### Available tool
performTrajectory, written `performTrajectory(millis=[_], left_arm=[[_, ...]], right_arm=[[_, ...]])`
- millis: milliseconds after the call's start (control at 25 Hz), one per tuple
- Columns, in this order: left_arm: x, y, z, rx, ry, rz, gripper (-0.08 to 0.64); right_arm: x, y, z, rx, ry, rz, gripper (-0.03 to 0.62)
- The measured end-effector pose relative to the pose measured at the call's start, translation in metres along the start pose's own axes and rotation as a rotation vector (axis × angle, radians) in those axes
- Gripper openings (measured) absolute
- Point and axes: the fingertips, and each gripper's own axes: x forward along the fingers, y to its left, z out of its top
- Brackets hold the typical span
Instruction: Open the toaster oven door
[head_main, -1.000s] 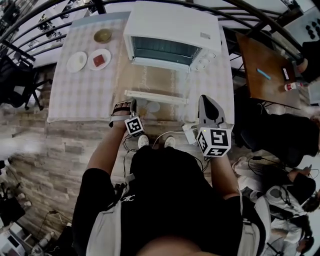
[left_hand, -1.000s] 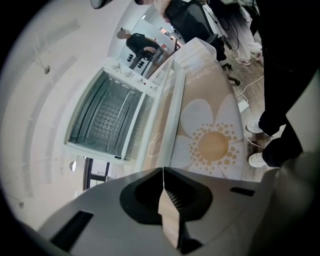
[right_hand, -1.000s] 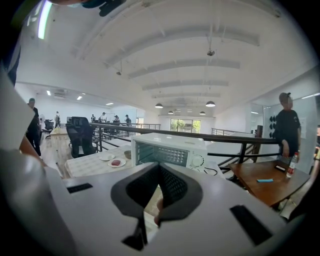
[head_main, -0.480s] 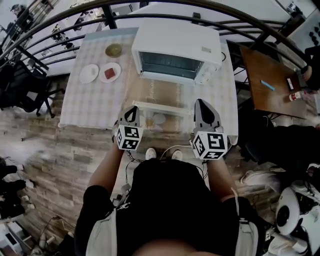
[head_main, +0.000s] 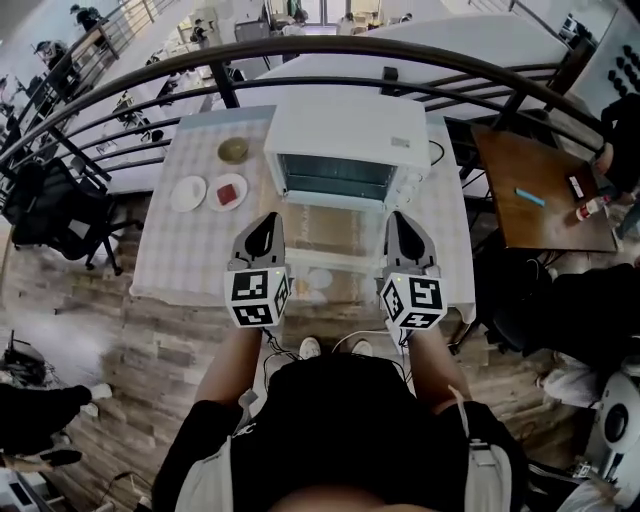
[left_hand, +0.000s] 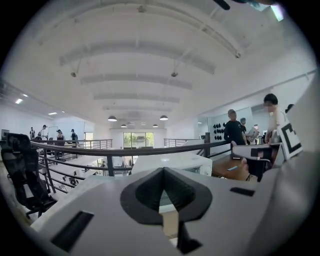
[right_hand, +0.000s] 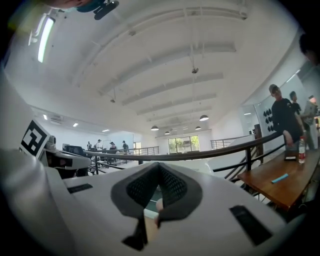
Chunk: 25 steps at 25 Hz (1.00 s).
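The white toaster oven stands at the back of the checked table. Its glass door hangs open and lies flat toward me, and the dark cavity shows. My left gripper is held up in front of the door's left end, shut on nothing, and touches nothing. My right gripper is level with it at the door's right end, jaws together and empty. In the left gripper view the closed jaws point over the oven's top. In the right gripper view the jaws point level across the hall.
Left of the oven are a white plate, a plate with something red and a small bowl. A dark railing runs behind the table. A brown table stands at the right and a black chair at the left. People stand far off.
Both grippers rose away from the open door's front edge, the left much more. The left one rolled from lying on its side to upright. The door has stayed down.
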Motion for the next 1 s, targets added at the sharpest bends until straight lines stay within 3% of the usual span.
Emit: performTrajectory(millis=[1000], left_arm=[[-0.014, -0.020, 0.019, 0.015, -0.030, 0.037, 0.014]], right_arm=[[-0.014, -0.010, 0.017, -0.048, -0.038, -0.001, 0.002]])
